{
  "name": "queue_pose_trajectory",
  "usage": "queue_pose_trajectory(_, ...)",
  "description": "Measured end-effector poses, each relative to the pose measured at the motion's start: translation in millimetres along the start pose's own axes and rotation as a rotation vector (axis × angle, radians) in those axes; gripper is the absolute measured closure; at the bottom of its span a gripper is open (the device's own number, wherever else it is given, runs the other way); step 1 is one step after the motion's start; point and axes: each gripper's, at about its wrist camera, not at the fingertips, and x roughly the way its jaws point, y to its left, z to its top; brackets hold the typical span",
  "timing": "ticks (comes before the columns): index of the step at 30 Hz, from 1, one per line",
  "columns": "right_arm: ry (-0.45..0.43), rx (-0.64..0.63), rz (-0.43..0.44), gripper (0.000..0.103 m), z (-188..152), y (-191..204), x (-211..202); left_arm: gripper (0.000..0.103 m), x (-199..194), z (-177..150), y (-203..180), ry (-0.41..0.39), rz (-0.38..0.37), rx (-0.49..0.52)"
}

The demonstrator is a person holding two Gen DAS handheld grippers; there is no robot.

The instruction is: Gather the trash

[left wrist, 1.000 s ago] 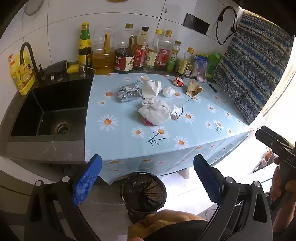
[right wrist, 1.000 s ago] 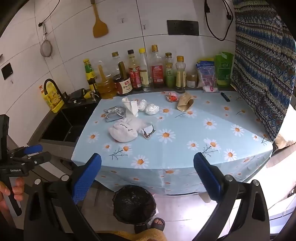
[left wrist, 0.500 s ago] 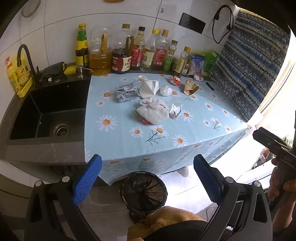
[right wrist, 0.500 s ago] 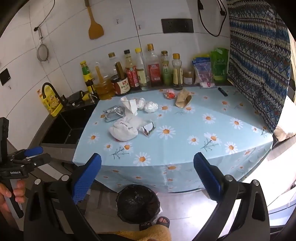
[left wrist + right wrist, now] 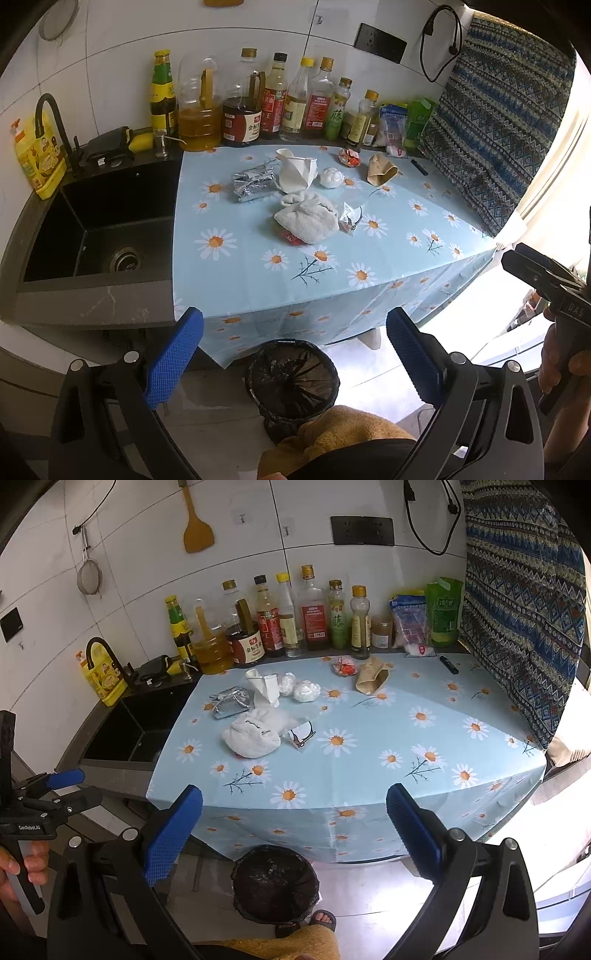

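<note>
While you hold both tools back from the counter edge, your left gripper (image 5: 294,354) is spread wide, blue pads apart, nothing between them. Your right gripper (image 5: 294,834) is released the same way, also empty. Both hang in the air above the floor, short of the table.

The trash sits in a loose cluster on the light-blue daisy-print tablecloth (image 5: 258,280), toward the back half of the table. Noted there: a crumpled silver foil wrapper (image 5: 253,182) on the sink side; a crushed white paper cup (image 5: 296,174) just beside it; a small white crumpled paper ball (image 5: 331,177) next to the cup; a red-and-white snack wrapper (image 5: 349,158) near the bottles; a flattened brown paper cup (image 5: 380,172) lying on its side further right. Nearer you, a bunched white cloth-like wad (image 5: 309,218) lies over something red, and a small clear plastic wrapper (image 5: 350,218) is touching its right edge.

A black-lined round trash bin (image 5: 292,380) stands on the floor in front of the table, below the hanging cloth edge, mouth open.

A row of condiment bottles (image 5: 280,103) lines the wall behind the trash. The black sink (image 5: 103,229) lies left of the cloth. A small black lighter-shaped object (image 5: 419,167) rests well apart at the far right.
</note>
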Motion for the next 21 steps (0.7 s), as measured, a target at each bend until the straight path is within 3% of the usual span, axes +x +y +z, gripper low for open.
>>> queue_pose_trajectory(21,0.016,0.002,-0.009,0.005,1.5,11.6,4.9,0.007,1.4,5.0,7.8,0.009,-0.010,0.001)
